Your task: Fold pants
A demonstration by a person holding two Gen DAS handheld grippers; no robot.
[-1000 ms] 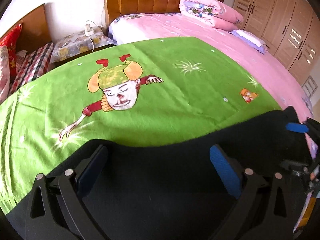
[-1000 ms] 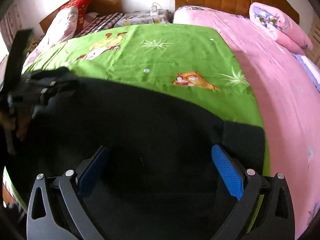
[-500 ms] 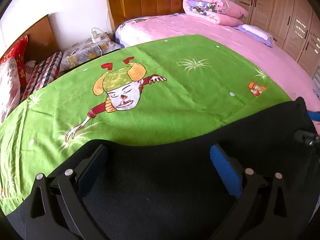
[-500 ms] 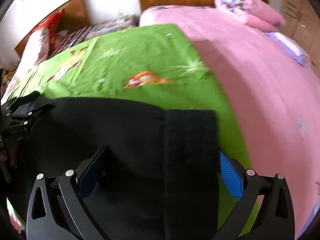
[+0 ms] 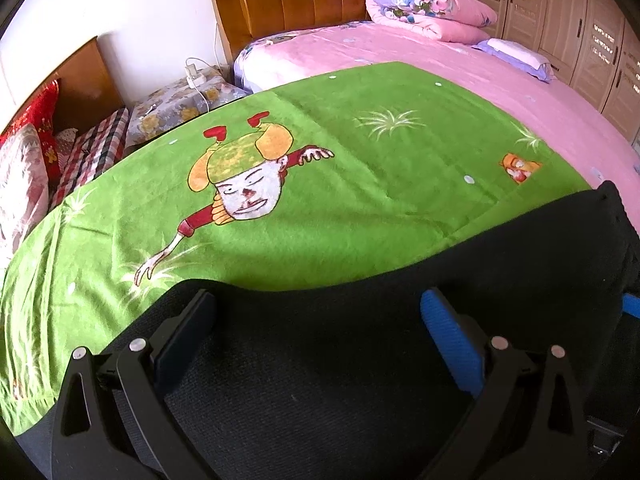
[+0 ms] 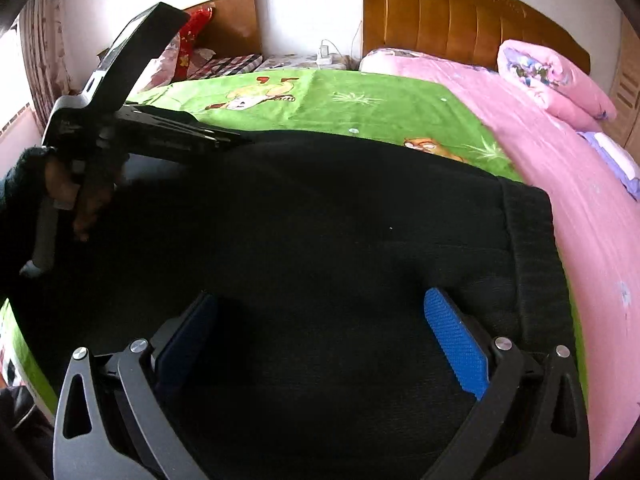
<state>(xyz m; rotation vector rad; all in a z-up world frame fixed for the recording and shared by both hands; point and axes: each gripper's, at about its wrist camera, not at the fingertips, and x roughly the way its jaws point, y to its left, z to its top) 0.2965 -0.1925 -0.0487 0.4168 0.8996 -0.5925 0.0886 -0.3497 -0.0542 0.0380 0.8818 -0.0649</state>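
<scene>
One pair of black pants (image 6: 320, 208) lies on one green blanket (image 5: 360, 184). The blanket's print shows one cartoon child (image 5: 244, 184) and one orange animal (image 5: 518, 166), plus several white grass tufts; the exact count of tufts cannot be told. Two grippers are in view: the left gripper (image 5: 316, 336) and the right gripper (image 6: 320, 332), each with two fingers, so four fingers in all. One pink bed (image 5: 460, 64) carries one folded pink quilt (image 5: 428, 12) and one lilac pillow (image 5: 516, 56). Two wooden headboards show in the right wrist view. One red cushion (image 5: 38, 120) sits at the far left, and one white charger (image 5: 196, 76) is on the nightstand.
</scene>
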